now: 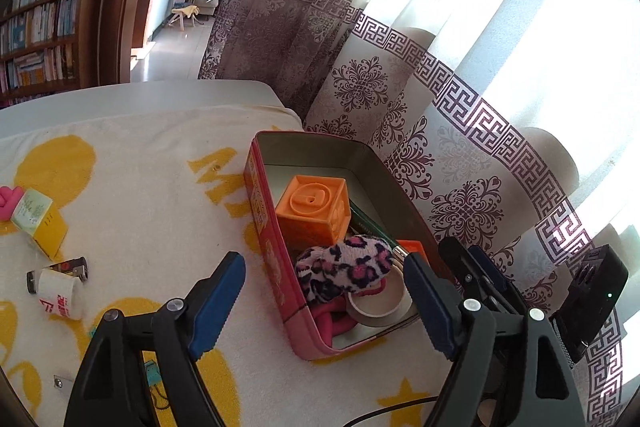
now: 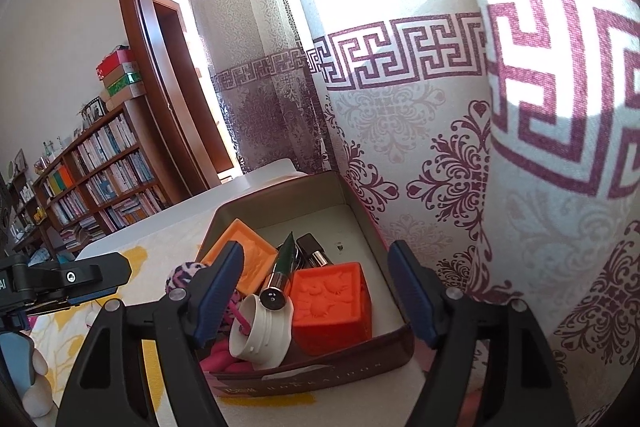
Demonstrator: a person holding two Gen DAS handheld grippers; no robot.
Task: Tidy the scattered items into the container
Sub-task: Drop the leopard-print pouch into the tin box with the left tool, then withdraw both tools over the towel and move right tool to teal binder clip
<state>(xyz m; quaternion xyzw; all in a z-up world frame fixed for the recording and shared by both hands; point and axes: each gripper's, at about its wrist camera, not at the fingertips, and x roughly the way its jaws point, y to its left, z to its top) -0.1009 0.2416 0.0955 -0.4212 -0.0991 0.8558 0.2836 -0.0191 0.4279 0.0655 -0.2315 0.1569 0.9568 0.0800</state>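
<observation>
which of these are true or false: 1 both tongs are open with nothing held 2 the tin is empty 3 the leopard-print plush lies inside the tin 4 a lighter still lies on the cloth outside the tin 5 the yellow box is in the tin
1. True. The left tongs and the right tongs both stand open, and nothing is gripped.
2. False. The tin holds an orange cube, a white tape roll and more.
3. True. The leopard-print plush lies in the tin beside the cube.
4. True. The lighter lies on the cloth, left of the tin.
5. False. The yellow box lies on the cloth outside it.
</observation>
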